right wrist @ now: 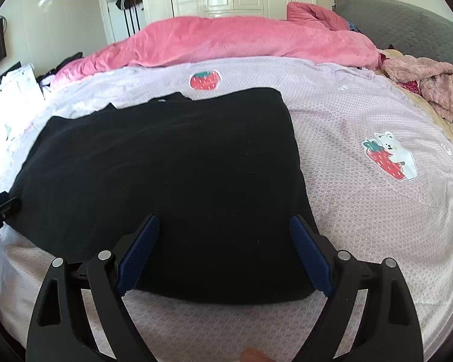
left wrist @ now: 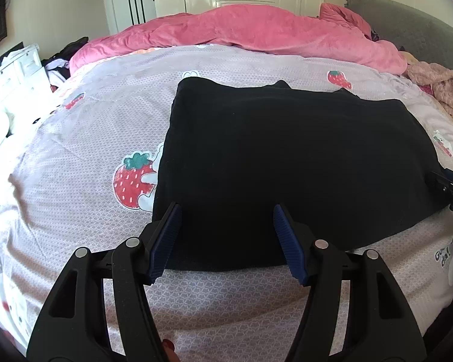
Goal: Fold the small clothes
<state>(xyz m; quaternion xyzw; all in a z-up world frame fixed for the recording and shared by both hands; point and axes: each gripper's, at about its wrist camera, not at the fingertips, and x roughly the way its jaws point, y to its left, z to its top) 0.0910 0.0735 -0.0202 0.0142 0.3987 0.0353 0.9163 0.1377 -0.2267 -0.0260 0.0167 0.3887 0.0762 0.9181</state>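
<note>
Bright daylight floods from the left, overexposing that edge; sharp focus, heavy fisheye bending, dark vignetted corners

The black garment [left wrist: 287, 163] lay flat on the bed's lilac strawberry-print cover [left wrist: 90, 126], folded into a rough rectangle, its collar end at the far edge, its near edge smooth and straight.
</note>
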